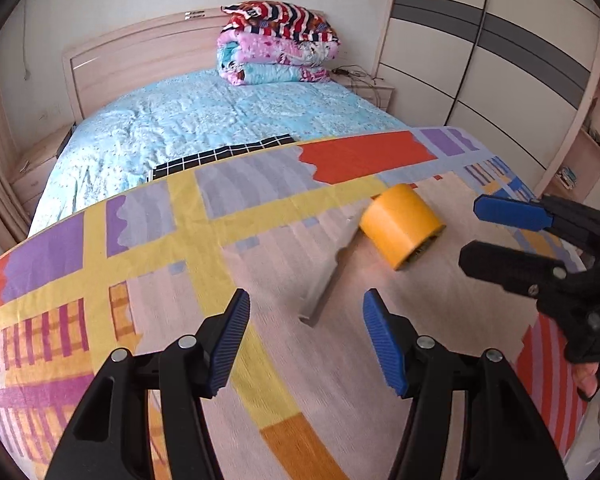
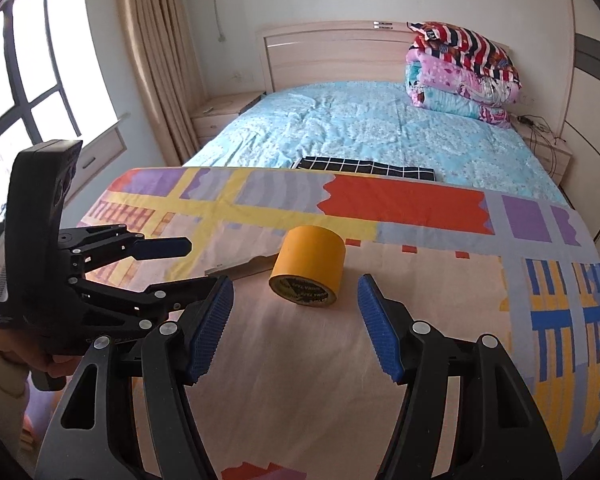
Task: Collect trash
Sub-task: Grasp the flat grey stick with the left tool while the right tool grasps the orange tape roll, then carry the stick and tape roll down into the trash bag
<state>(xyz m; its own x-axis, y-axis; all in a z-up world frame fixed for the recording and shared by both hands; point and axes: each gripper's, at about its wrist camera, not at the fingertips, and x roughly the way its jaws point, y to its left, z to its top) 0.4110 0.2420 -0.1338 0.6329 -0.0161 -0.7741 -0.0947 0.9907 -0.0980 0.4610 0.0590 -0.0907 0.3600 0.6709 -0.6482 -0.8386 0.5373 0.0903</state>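
Observation:
A yellow tape roll lies on its side on a table with a colourful cloth; it also shows in the right wrist view. A clear, torn flat wrapper lies just left of the roll; its edge shows in the right wrist view. My left gripper is open and empty, a little short of the wrapper. My right gripper is open and empty, just short of the roll; it also shows in the left wrist view, right of the roll.
The cloth-covered table stands at the foot of a bed with a light blue cover. A black grid-pattern cloth lies on the bed beyond the table. Folded quilts are stacked by the headboard. A wardrobe stands at the right.

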